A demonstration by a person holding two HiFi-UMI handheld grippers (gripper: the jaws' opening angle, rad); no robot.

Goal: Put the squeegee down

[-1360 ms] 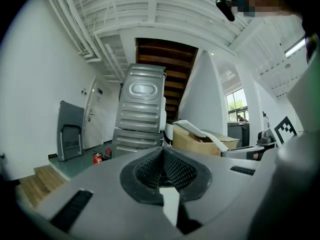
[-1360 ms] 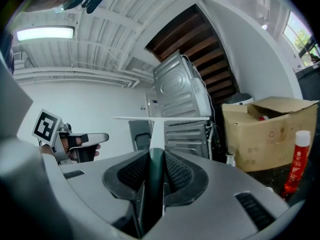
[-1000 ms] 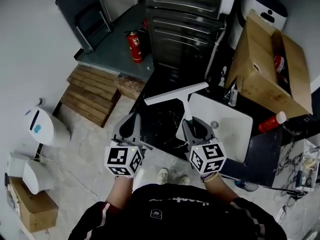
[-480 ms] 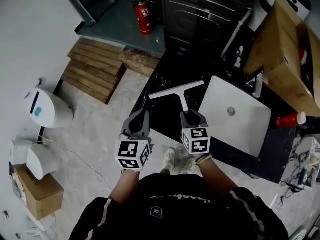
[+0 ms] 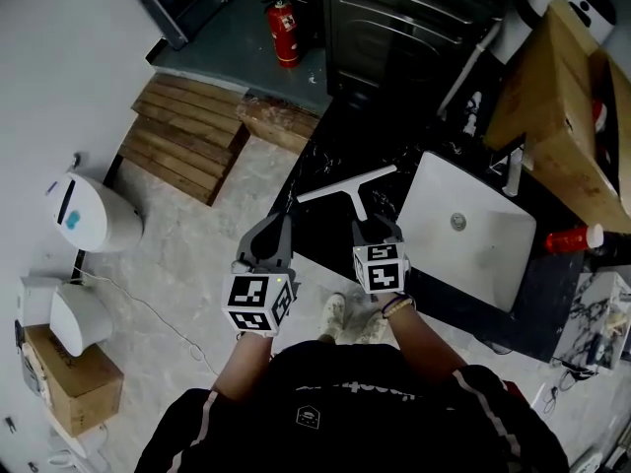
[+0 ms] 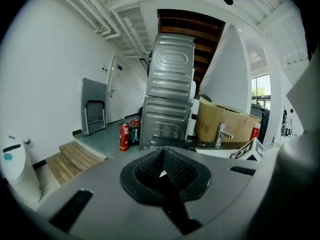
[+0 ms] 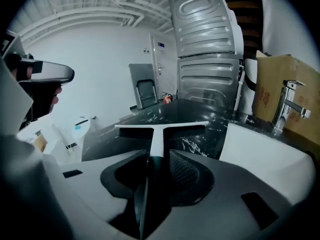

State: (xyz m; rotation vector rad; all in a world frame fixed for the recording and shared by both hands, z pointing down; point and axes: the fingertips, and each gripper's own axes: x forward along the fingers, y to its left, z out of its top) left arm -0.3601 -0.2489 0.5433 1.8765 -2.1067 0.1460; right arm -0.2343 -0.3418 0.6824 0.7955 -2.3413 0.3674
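Pointing downward toward twelve o'clock, right gripper (image 5: 367,225) opening around white T-shaped squeegee (image 5: 347,187) on black marbled tabletop (image 5: 325,146); left gripper (image 5: 275,223) pressed together, empty.

This looks like a bare workshop or storeroom mocked up as a kitchen: a black marble counter (image 5: 325,166) with a white sink (image 5: 473,264), stacked metal appliance shells (image 5: 404,18) at twelve o'clock, a fire extinguisher (image 5: 287,33) at eleven, wooden pallets (image 5: 187,141) at ten, a cardboard box (image 5: 552,116) at two.
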